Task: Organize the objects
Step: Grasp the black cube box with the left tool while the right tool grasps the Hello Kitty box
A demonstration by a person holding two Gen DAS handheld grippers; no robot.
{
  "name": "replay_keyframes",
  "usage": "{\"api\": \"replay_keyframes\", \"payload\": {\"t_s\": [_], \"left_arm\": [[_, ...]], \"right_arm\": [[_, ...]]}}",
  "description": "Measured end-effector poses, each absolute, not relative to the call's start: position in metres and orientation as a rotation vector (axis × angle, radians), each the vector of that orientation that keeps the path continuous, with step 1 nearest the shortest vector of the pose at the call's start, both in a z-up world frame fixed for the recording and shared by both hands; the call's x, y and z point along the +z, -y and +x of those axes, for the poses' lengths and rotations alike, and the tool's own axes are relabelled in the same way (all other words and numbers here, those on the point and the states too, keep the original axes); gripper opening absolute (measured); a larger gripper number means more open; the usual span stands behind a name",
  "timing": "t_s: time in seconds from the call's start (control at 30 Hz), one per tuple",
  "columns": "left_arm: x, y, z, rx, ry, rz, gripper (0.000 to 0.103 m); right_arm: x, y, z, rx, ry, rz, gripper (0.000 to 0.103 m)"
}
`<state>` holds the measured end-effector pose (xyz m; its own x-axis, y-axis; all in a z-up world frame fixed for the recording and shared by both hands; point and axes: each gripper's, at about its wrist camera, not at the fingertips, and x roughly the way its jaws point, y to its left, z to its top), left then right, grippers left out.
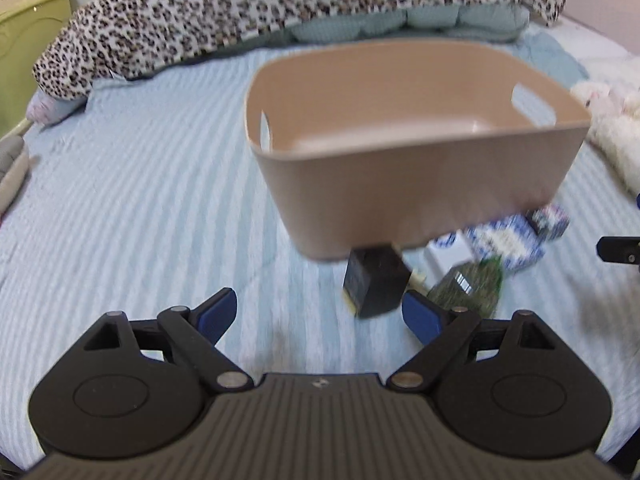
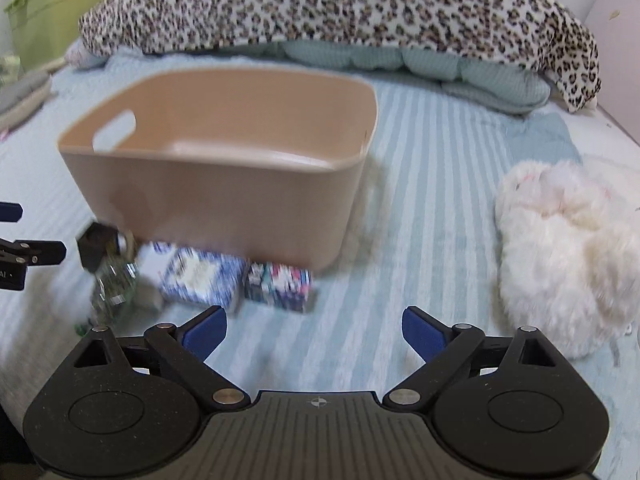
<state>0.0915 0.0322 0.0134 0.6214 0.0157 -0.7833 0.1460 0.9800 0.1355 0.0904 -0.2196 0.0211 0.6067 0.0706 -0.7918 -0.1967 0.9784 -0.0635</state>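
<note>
A tan plastic bin (image 1: 400,184) with handle slots stands empty on the striped bed; it also shows in the right wrist view (image 2: 224,200). In front of it lie a black box (image 1: 374,282), a green packet (image 1: 470,284), a blue-and-white box (image 1: 508,242) and a small patterned box (image 1: 550,220). The right wrist view shows the same black box (image 2: 96,246), green packet (image 2: 114,284), blue-and-white box (image 2: 200,276) and patterned box (image 2: 278,284). My left gripper (image 1: 320,314) is open and empty, just short of the black box. My right gripper (image 2: 316,330) is open and empty, near the patterned box.
A leopard-print blanket (image 1: 280,0) lies over teal cushions (image 2: 460,68) at the back. A white plush toy (image 2: 568,248) lies right of the bin. A green cabinet (image 1: 28,48) stands at far left. The striped bedspread (image 1: 140,208) spreads to the left.
</note>
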Motion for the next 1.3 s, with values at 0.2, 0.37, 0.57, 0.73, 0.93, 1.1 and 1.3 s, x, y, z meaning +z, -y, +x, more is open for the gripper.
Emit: {"api": "replay_keyframes", "payload": {"t_s": [0.2,0.37,0.57,0.73,0.93,1.1,1.3], "left_arm": [[-0.014,-0.033,0.103,-0.101,-0.968,0.208,0.09],[-0.029,-0.032,0.111,-0.111,-0.996,0.213,0.09],[-0.027,-0.035,0.123,-0.121,-0.974,0.145,0.09],[-0.026,-0.031,0.129,-0.138,-0.959,0.108,0.09],[-0.028,-0.034,0.143,-0.097,-0.939,0.09,0.09],[-0.029,-0.044,0.144,-0.13,-0.963,0.025,0.077],[-0.03,-0.048,0.144,-0.162,-0.98,0.008,0.059]], "right_arm": [[-0.004,0.219,0.097,0.142,-0.966,-0.175,0.096],[-0.018,0.216,0.106,0.14,-1.0,-0.2,0.096],[-0.03,0.206,0.116,0.153,-0.998,-0.233,0.096],[-0.037,0.199,0.128,0.156,-0.983,-0.254,0.096],[-0.041,0.204,0.147,0.134,-0.969,-0.177,0.096],[-0.044,0.203,0.146,0.142,-0.963,-0.169,0.094],[-0.041,0.194,0.141,0.18,-0.933,-0.175,0.09]]}}
